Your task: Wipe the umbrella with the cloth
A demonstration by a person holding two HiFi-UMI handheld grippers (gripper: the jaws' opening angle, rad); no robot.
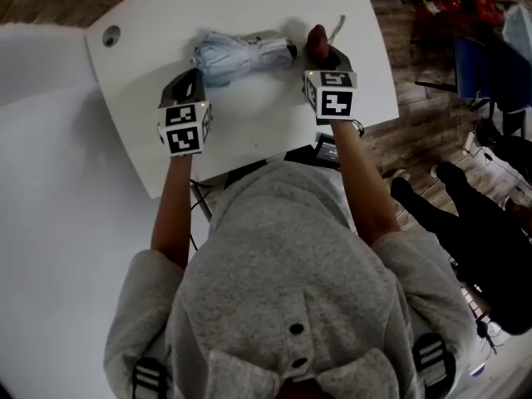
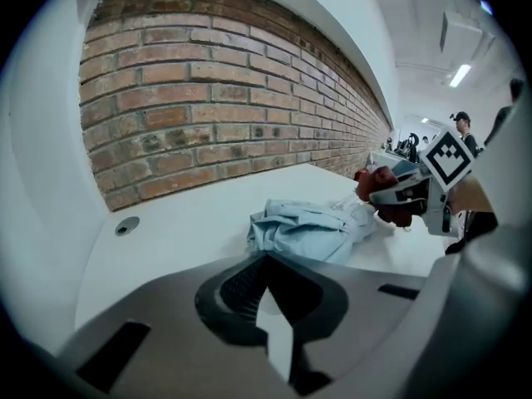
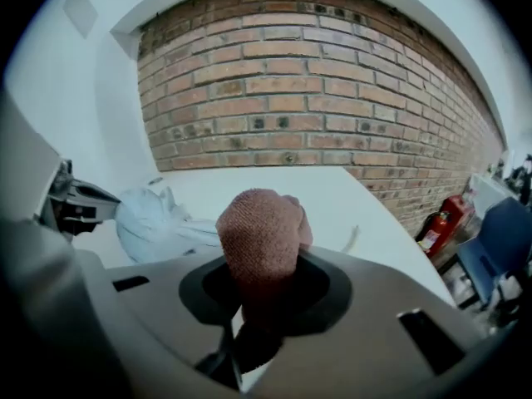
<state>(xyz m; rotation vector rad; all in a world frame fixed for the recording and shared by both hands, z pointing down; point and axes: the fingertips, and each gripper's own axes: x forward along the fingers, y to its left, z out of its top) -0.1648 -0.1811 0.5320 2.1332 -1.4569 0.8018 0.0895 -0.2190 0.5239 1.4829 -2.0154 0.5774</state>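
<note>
A folded light-blue umbrella (image 1: 241, 56) (image 2: 312, 231) (image 3: 154, 219) lies on the white table (image 1: 249, 131), its handle end pointing right. My right gripper (image 1: 328, 55) (image 3: 258, 285) is shut on a bunched reddish-brown cloth (image 1: 317, 38) (image 3: 262, 239) (image 2: 378, 185), held just off the umbrella's right end. My left gripper (image 1: 194, 77) (image 2: 266, 263) stands near the umbrella's left end, a little short of it, jaws together with nothing between them. A thin wrist strap (image 1: 336, 28) (image 3: 353, 238) lies beyond the cloth.
A round cable hole (image 1: 110, 35) (image 2: 125, 225) sits in the table's far left corner. A brick wall (image 3: 291, 98) runs behind the table. Right of the table's edge are a red fire extinguisher (image 3: 436, 223), a blue chair (image 1: 486, 69) and a bystander's dark legs (image 1: 465, 214).
</note>
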